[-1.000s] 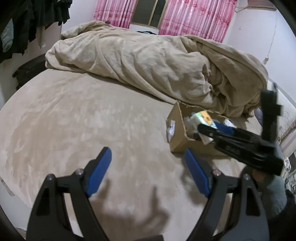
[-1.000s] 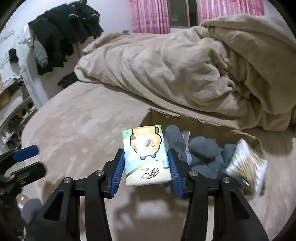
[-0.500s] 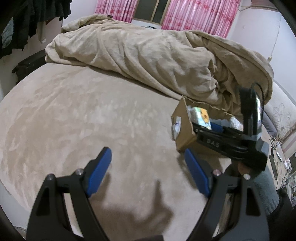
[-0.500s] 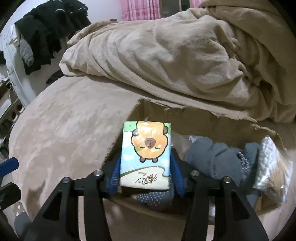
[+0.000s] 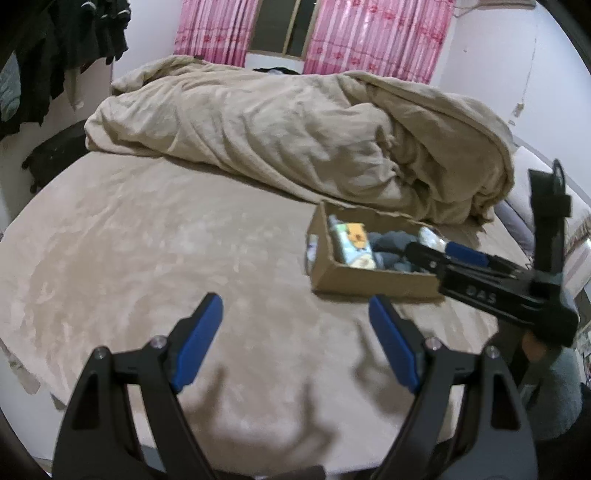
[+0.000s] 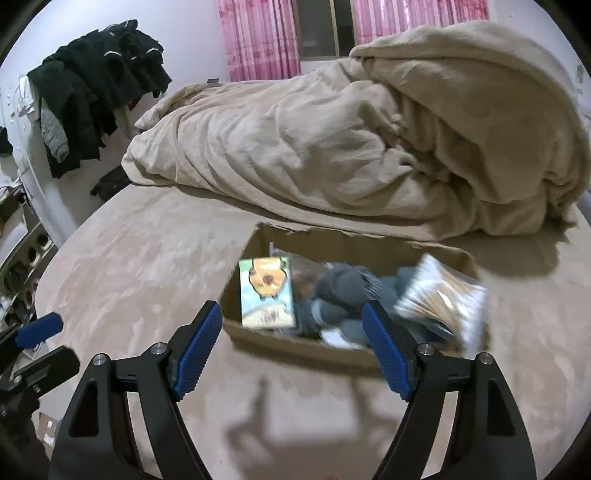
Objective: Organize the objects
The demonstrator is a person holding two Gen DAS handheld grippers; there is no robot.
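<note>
Both grippers spread wide, nothing held: right gripper (image 6: 293,341) above open brown cardboard box (image 6: 295,345); cartoon-printed tissue pack (image 6: 266,293) lodged inside. Retreat best made straight up, clear of box rim; left gripper (image 5: 295,328) kept idle.

Home bedroom. Large bed (image 5: 155,258) with beige plush cover fills most of both views. Rumpled beige duvet (image 5: 295,140) heaped across far side of bed. Pink patterned curtains (image 5: 373,40) flank dark window (image 5: 277,27) on back wall. Dark clothes (image 6: 92,96) hang in bunch by white wall at left. Open cardboard box (image 6: 291,345) of small household bits sits on bed near duvet. Shelving with clutter partly visible at left edge, too dim to detail.
</note>
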